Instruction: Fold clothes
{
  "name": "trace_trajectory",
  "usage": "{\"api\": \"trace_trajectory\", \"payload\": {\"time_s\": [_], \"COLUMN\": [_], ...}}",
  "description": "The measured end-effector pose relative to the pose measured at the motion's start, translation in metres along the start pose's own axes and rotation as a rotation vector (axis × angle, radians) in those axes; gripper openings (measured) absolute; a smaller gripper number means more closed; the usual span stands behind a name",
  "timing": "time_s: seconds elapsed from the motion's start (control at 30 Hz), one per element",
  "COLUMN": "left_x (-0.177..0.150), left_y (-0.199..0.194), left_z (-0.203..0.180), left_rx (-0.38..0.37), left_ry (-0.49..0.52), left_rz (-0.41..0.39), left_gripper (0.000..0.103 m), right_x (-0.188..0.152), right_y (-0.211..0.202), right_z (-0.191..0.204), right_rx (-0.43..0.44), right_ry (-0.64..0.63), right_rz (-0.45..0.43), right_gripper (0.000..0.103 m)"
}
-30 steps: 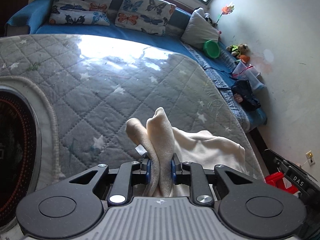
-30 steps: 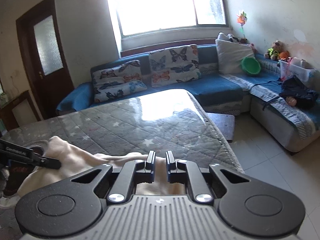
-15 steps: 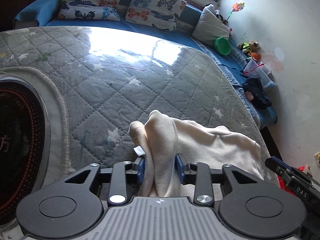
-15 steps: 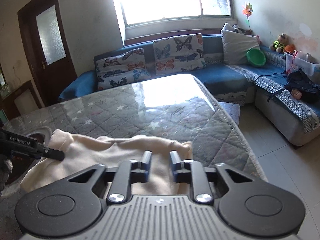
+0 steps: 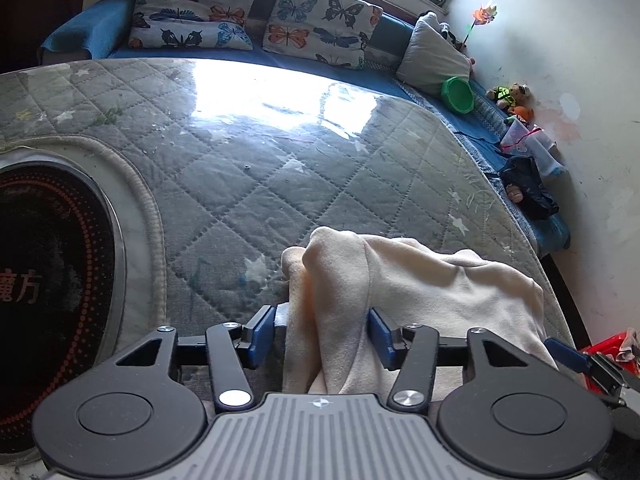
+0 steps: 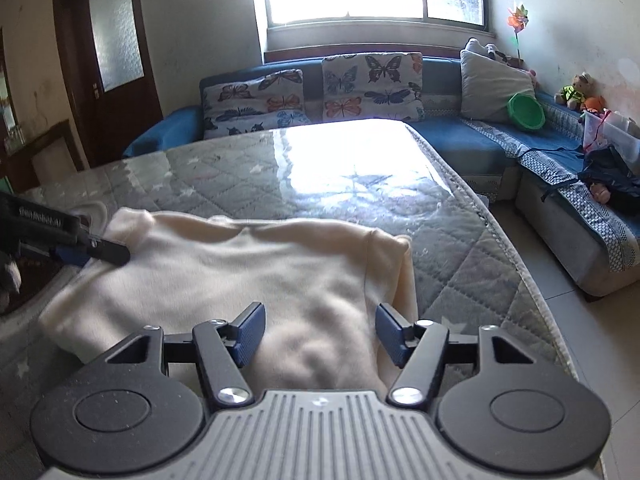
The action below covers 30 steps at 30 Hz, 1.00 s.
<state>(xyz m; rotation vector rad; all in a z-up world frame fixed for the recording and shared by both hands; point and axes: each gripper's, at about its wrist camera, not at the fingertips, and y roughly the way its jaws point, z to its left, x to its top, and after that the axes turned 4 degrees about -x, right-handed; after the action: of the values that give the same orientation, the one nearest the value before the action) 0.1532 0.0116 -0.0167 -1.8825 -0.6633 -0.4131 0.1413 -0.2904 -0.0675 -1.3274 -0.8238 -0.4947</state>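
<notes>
Lay spread on the quilted grey table cover (image 6: 448, 240): cream fleece garment (image 6: 256, 276), soft, rumpled, one end bunched into a ridge. Stood wide apart, gripping nothing: left gripper (image 5: 322, 334) astride that ridge, right gripper (image 6: 320, 334) over the near edge.

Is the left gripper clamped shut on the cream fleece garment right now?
No: the left gripper has its jaws spread wide, with the bunched cream fleece garment lying loose between them on the grey quilted table cover.
</notes>
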Motion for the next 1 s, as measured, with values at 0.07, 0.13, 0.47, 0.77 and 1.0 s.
{"api": "trace_trajectory", "payload": {"time_s": [0.07, 0.13, 0.47, 0.77, 1.0], "left_x": [0.000, 0.000, -0.005, -0.011, -0.018], "left_y": [-0.001, -0.002, -0.010, -0.015, -0.023], "left_z": [0.000, 0.000, 0.003, 0.003, 0.001], "left_rx": [0.007, 0.014, 0.042, 0.062, 0.074], "left_ry": [0.005, 0.007, 0.009, 0.013, 0.028], "left_rz": [-0.005, -0.011, -0.030, -0.036, -0.040], "left_gripper": [0.058, 0.061, 0.069, 0.073, 0.079], "right_x": [-0.003, -0.004, -0.010, -0.022, -0.023], "right_y": [0.000, -0.002, -0.014, -0.014, -0.021], "right_z": [0.002, 0.003, 0.014, 0.021, 0.020], "right_rx": [-0.010, -0.019, -0.047, -0.058, -0.075], "right_ry": [-0.018, -0.025, -0.076, -0.089, -0.061], "right_rz": [0.000, -0.009, -0.056, -0.042, -0.052], "right_gripper": [0.070, 0.073, 0.086, 0.098, 0.103]}}
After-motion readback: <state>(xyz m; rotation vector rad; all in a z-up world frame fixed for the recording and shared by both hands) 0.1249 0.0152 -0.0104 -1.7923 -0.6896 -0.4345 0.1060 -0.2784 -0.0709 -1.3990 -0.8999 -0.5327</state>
